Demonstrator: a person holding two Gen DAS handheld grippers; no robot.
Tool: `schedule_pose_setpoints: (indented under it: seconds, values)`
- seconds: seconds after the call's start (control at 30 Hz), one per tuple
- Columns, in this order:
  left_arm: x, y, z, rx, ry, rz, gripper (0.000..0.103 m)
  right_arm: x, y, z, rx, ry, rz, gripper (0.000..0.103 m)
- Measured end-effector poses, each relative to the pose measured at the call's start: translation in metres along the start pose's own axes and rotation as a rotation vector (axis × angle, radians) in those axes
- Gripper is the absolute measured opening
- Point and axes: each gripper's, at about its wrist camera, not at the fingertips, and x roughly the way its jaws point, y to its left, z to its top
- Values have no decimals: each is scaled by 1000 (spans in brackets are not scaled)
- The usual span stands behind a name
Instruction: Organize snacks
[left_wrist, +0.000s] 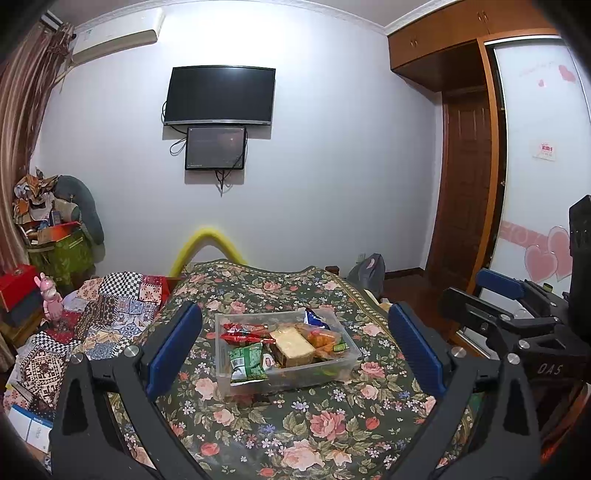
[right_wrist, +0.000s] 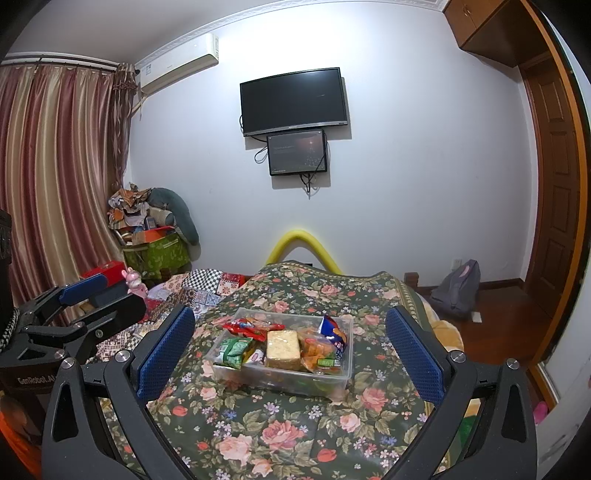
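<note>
Both tools, left tool (left_wrist: 295, 343) & right tool (right_wrist: 290, 349), gape empty, snack bin (left_wrist: 284, 354) just ahead.

— How is the left gripper (left_wrist: 294, 345) held?
— Its blue-padded fingers (left_wrist: 176, 341) are spread wide, nothing gripped between them.
— And the right gripper (right_wrist: 290, 352)?
— It is likewise spread, nothing clasped. Both are held level, side by side, each seen at the edge of the other's view.
</note>
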Motion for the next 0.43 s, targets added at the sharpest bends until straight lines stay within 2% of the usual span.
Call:
schedule_pose_setpoints:
  seconds: [0.43]
  values:
    - [12,3,-5,-7,29,10,103,5,-2,-3,9,19,0,103]
